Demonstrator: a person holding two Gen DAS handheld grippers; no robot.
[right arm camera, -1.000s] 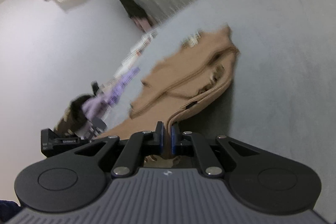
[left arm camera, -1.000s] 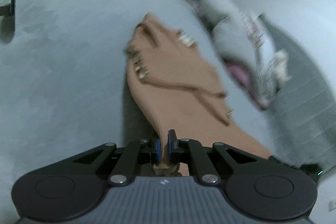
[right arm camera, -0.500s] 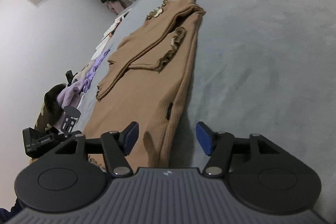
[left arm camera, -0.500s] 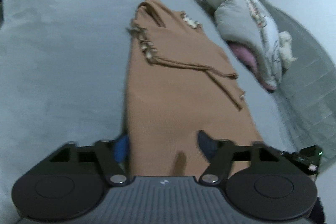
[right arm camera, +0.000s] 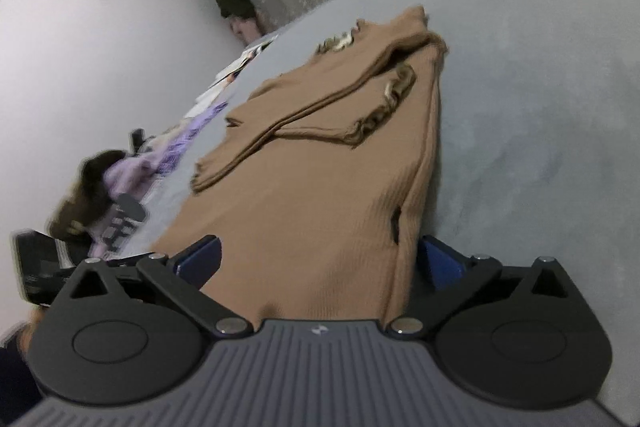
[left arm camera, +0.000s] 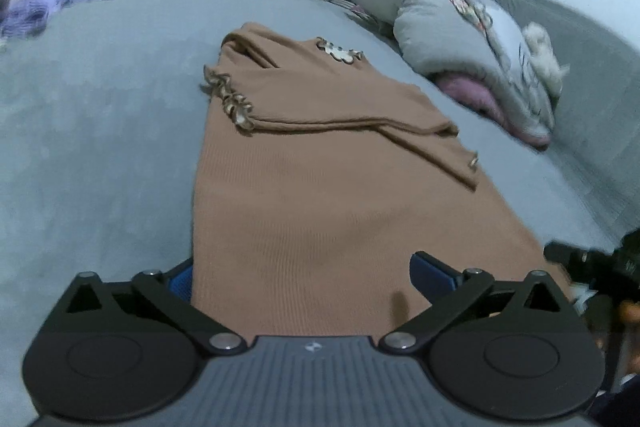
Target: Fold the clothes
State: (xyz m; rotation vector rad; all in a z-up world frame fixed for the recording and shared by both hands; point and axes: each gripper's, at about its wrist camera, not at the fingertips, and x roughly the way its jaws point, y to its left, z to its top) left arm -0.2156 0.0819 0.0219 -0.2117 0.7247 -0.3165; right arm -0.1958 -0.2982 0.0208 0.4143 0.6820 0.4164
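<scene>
Releasing on both sides: your left gripper (left arm camera: 304,273) and right gripper (right arm camera: 320,259) were each pinched on the near hem of the tan ribbed knit top (left arm camera: 320,187) a second ago, and now both sets of jaws are opening, near full spread. Cloth lies between the blue pads (left arm camera: 434,273) of each, but nothing presses on it, so neither gripper holds anything.

The top now lies flat on the grey bed cover (left arm camera: 100,147), running from 6 o'clock up to 12 in the left wrist view. Both sleeves are already folded in across the body, frilled cuff (left arm camera: 234,103) at about 11 o'clock. In the right wrist view it runs from 6 toward 1 o'clock.

Other items: grey cushion (left arm camera: 460,39) at 2 o'clock, lilac garment (left arm camera: 36,11) at 10, well apart from the top.

My read: the pull-straight and lay-down step is done, the body looks smooth. You probably want to re-grip the hem corners next and carry them to the collar for the cross fold. Watch the loose sleeves; they could slide.
</scene>
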